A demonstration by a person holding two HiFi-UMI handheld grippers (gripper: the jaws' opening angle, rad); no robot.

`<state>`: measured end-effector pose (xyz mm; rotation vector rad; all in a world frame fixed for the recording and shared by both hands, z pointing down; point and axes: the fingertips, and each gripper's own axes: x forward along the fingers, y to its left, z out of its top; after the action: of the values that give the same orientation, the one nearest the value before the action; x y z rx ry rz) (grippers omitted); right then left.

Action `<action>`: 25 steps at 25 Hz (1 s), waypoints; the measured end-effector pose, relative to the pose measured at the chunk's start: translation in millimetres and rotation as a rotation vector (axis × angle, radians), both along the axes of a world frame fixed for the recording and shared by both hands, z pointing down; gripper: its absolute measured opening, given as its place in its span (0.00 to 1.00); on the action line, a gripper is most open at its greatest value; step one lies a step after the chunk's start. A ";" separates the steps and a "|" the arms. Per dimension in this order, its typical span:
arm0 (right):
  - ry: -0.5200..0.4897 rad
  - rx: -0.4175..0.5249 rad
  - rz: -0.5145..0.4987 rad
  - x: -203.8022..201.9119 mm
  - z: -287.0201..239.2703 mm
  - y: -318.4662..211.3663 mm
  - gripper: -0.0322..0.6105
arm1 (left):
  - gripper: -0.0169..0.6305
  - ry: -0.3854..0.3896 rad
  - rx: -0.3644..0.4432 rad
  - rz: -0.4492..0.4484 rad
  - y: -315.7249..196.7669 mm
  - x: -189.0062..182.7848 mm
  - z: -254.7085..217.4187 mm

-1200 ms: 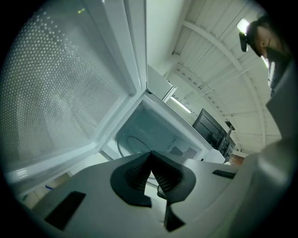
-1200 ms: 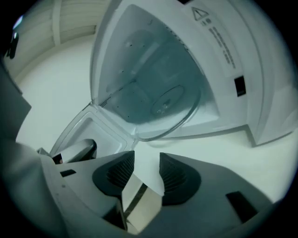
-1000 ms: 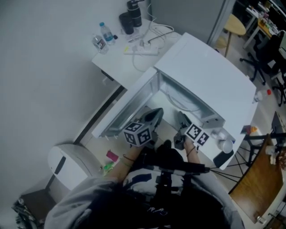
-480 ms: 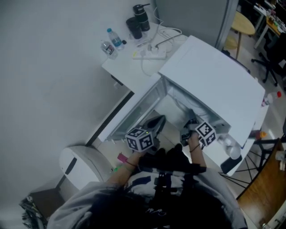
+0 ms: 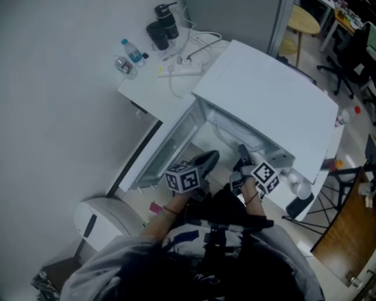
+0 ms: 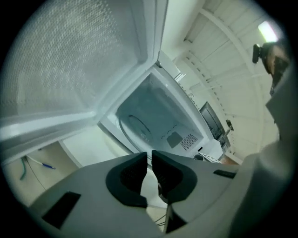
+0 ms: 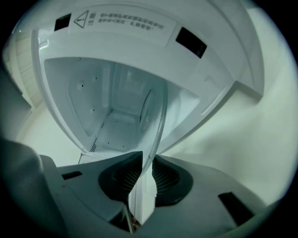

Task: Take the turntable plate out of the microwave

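A white microwave point(image 5: 276, 100) stands with its door point(image 5: 167, 150) swung open to the left. The clear glass turntable plate point(image 7: 157, 111) lies inside the cavity and shows as a round disc point(image 6: 134, 128) in the left gripper view. My right gripper point(image 5: 242, 154) reaches into the front of the opening. Its jaws are closing, and the plate's near rim runs edge-on between the pads point(image 7: 164, 179), which touch it. My left gripper point(image 5: 209, 157) hangs in front of the opening beside the door. Its jaws point(image 6: 150, 157) stand almost together, just starting to part, with nothing between them.
A white side table point(image 5: 147, 82) at the upper left carries two bottles, a dark flask point(image 5: 166, 17), a power strip and cables. A white bin point(image 5: 100, 220) stands at the lower left. A stool point(image 5: 304, 20) and office chairs are at the upper right.
The right gripper's jaws have come together from wide open onto the plate's rim, and its wrist has rolled. The left gripper has sunk a little in front of the opening.
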<state>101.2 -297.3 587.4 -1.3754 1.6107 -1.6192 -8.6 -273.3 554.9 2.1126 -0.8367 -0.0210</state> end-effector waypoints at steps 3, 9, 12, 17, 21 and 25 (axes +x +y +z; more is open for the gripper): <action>0.005 0.022 0.003 5.4 -7.4 3.2 0.13 | 0.20 0.107 -0.088 0.043 3.1 14.5 5.9; 0.035 0.029 -0.026 3.0 -11.6 18.2 0.13 | 0.26 0.198 -0.160 0.049 -6.1 27.0 12.9; 0.050 0.028 -0.045 -2.6 -12.2 26.8 0.13 | 0.27 0.259 -0.188 0.040 -14.9 30.4 13.0; 0.073 0.030 -0.095 -13.0 -11.4 45.7 0.13 | 0.27 0.327 -0.257 0.009 -20.9 37.5 27.4; 0.061 -0.013 -0.139 -27.6 -2.7 66.4 0.14 | 0.27 0.351 -0.295 0.009 -21.5 48.2 42.3; 0.055 -0.036 -0.167 -35.7 5.4 78.0 0.16 | 0.25 0.402 -0.275 -0.009 -20.1 48.4 43.7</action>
<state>65.5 -219.3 592.8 -1.3453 1.7778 -1.7265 39.8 -293.4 598.6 1.7642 -0.5704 -0.3077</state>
